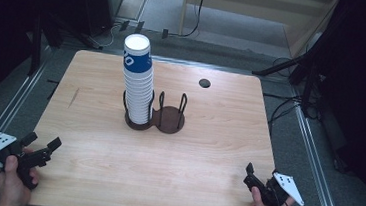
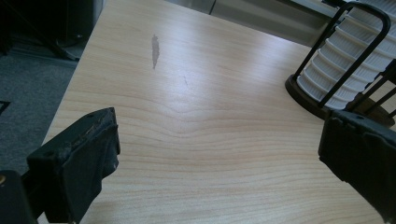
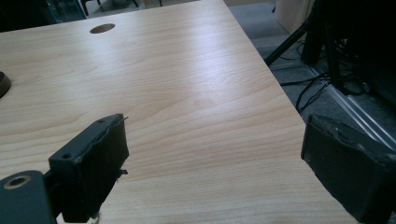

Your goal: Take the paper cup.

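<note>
Standing mid-table, cup stack (image 1: 138, 81) sits well apart from both tongs.

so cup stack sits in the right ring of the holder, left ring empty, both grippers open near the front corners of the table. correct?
One thing is off: the cup stack sits in the left ring of the holder, and the right ring is the empty one, as the high view shows. The rest stands: the left gripper and the right gripper are open, with nothing between the jaws, near the front corners of the table.
</note>
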The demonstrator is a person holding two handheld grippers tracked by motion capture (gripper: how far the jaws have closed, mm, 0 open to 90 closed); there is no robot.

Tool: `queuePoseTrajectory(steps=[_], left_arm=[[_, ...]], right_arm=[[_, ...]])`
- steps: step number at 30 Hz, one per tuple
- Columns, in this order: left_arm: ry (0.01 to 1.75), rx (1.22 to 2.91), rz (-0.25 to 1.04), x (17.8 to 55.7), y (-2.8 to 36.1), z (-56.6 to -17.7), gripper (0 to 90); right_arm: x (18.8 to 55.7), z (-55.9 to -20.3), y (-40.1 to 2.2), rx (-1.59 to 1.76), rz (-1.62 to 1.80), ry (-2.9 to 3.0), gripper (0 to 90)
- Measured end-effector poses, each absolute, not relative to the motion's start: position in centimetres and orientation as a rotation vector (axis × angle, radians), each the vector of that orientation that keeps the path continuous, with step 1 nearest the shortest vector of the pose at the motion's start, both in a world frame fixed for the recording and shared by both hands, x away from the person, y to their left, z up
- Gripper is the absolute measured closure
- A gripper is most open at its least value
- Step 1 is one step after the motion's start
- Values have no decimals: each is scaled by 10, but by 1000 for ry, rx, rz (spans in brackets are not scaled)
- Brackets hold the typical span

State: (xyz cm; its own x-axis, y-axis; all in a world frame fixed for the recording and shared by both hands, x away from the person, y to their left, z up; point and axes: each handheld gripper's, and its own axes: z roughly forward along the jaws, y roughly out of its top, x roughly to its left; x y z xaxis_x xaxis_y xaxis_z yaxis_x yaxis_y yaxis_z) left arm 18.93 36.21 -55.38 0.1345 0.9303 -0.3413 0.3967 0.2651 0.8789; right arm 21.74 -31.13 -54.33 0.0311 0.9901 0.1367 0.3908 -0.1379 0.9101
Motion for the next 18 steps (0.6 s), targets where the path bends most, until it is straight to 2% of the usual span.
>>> queuePoseTrajectory(steps=[3, 6, 11, 18], left_arm=[[1455, 1334, 632, 190, 360, -554, 0], [1460, 1342, 646, 191, 359, -554, 0], [1461, 1353, 655, 191, 358, -554, 0], [1461, 1360, 663, 191, 356, -554, 0]], right_arm=[[216, -543, -310, 1610, 1085, 1401, 131], [218, -542, -312, 1635, 1060, 1373, 144], [217, -538, -308, 1600, 1045, 1367, 145], [216, -509, -283, 1506, 1158, 1409, 96]])
